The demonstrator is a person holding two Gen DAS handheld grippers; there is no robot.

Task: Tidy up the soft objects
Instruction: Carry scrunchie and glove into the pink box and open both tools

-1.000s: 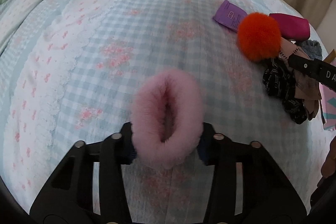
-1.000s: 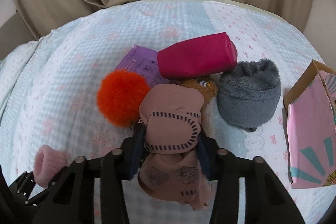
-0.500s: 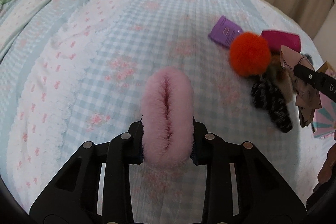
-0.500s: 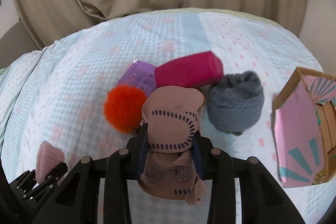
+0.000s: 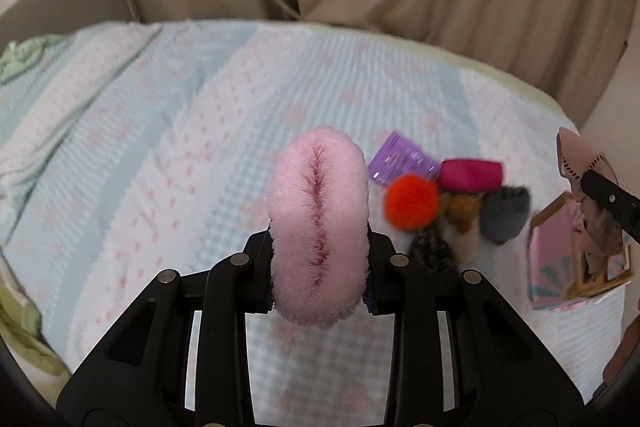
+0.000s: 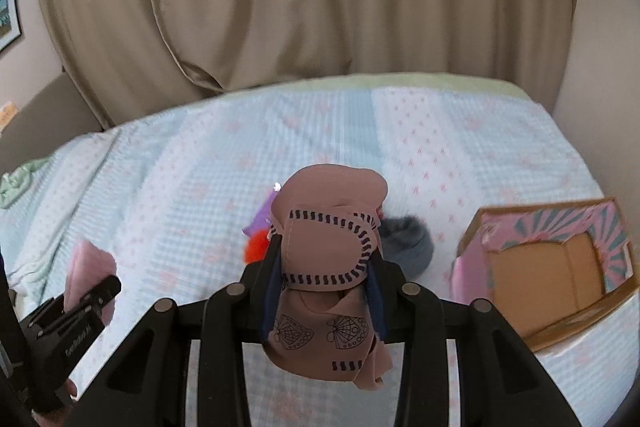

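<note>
While left gripper (image 5: 320, 267) pinches a fluffy pink scrunchie (image 5: 318, 227) above the checked bedspread (image 5: 180, 147), right gripper (image 6: 322, 291) clamps a folded dusty-pink printed cloth (image 6: 324, 251), hiding the orange pompom (image 5: 412, 201), magenta pouch (image 5: 470, 175) and grey fuzzy item (image 5: 504, 213). Only the right view shows the pink cardboard box's (image 6: 548, 267) brown interior; tan curtain (image 6: 300, 7) behind.

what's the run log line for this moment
left gripper: shut on fluffy pink scrunchie | right gripper: shut on dusty-pink patterned cloth | both clear of bed | cardboard box: open
</note>
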